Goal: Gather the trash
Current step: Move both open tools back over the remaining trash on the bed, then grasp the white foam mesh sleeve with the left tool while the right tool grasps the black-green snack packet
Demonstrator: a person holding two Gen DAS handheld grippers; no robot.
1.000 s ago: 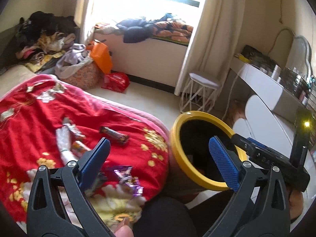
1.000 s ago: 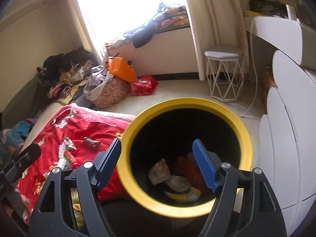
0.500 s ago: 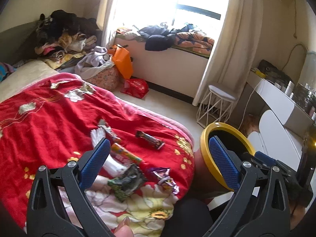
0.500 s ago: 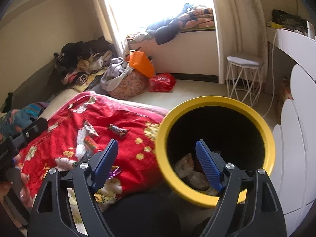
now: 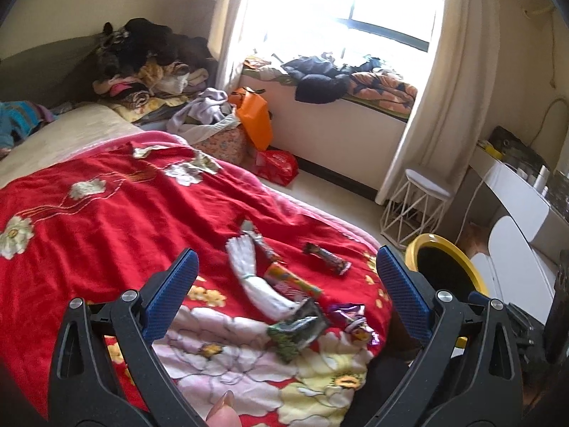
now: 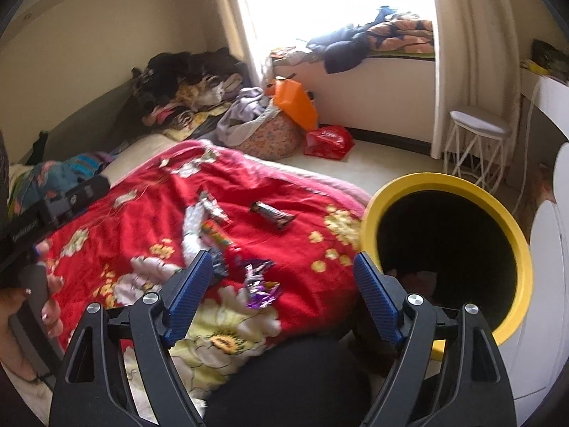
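Left tongs (image 5: 284, 281): black frame, blue pads, spread wide, nothing between, hovering above bed.
Red floral blanket (image 5: 106, 213) on bed: carries the trash, all of it lying loose.
White crumpled wrapper (image 5: 249, 277); dark chocolate-bar wrapper (image 5: 325, 258); striped orange wrapper (image 5: 291, 279); green-black foil packet (image 5: 297, 331); purple foil wrapper (image 5: 350, 316).
Right tongs (image 6: 281, 284): released, empty, purple wrapper just beyond.
Yellow-rimmed round bin (image 6: 512, 227): beside bed, right.
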